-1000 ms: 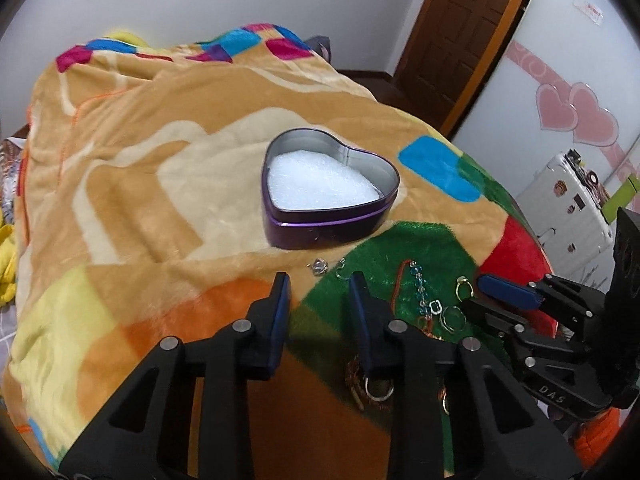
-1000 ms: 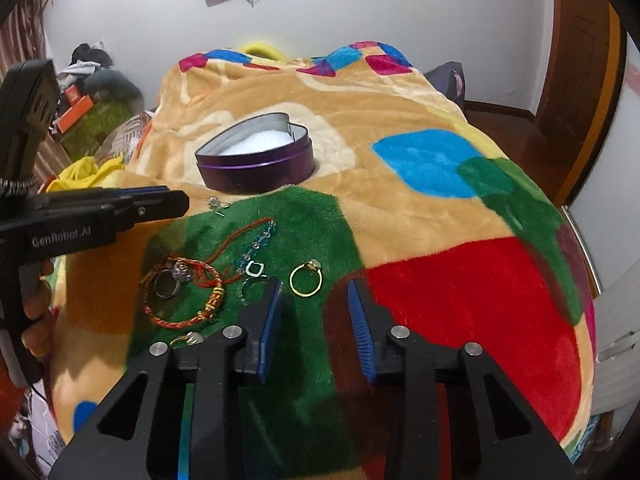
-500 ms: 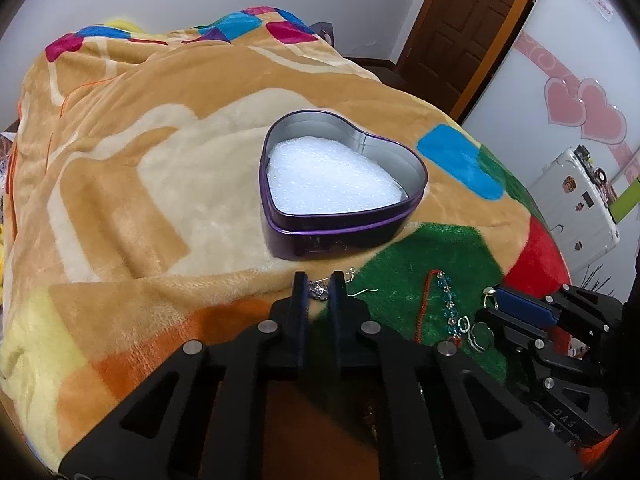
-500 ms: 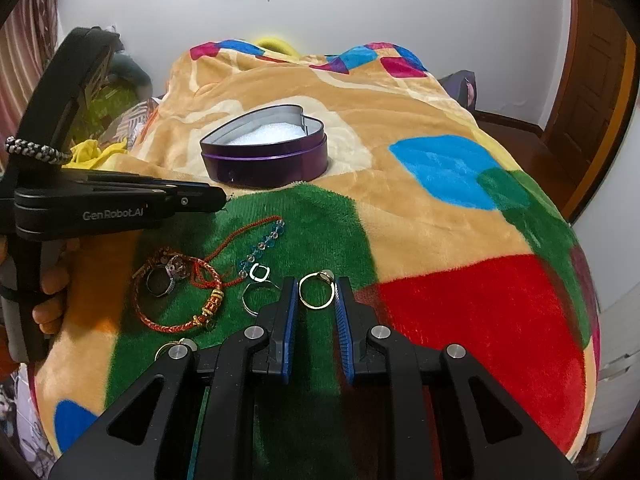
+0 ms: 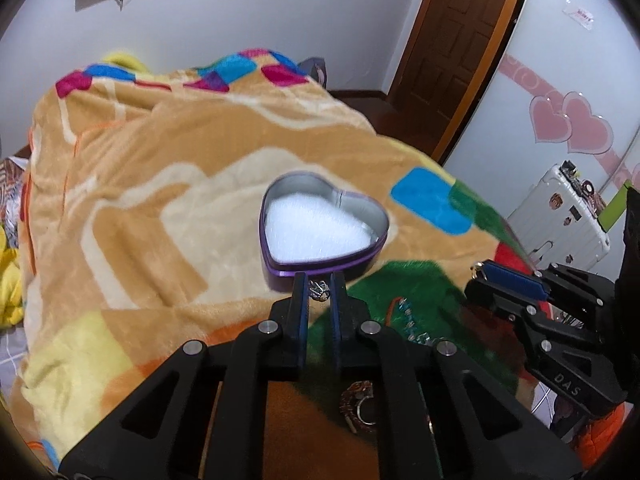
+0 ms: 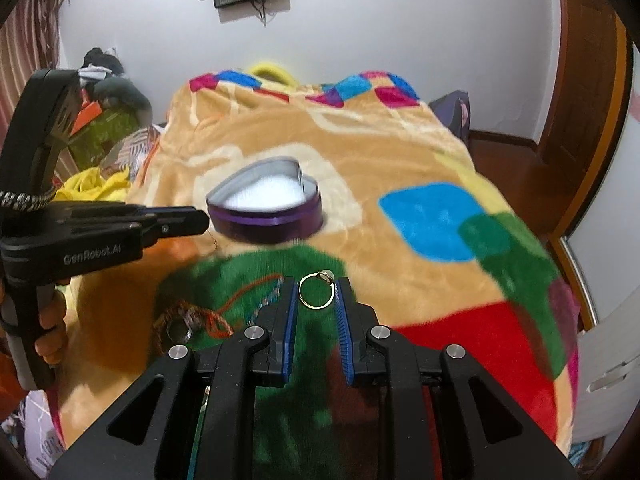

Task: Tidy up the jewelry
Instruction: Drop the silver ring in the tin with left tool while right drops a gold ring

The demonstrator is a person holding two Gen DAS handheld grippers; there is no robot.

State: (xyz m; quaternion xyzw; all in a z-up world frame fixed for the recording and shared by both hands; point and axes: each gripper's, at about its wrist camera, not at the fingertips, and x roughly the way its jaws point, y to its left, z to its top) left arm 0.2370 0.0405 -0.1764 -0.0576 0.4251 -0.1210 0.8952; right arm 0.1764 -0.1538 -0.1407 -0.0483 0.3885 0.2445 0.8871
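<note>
A purple heart-shaped tin with white padding lies open on the patterned blanket. Just in front of it my left gripper is shut on a small silver charm, held above the blanket. My right gripper is shut on a gold ring, lifted over the green patch. The right wrist view has the tin further back, and the left gripper reaching in from the left, close to the tin's near side. The right gripper shows at the right of the left wrist view.
More jewelry lies on the green patch: a red cord bracelet, a blue beaded chain and a silver ring. A white suitcase stands right of the bed. A person's hand holds the left gripper's handle.
Both grippers went from open to shut, the left on the silver charm and the right on the gold ring. Both then rose off the blanket with their pieces.
</note>
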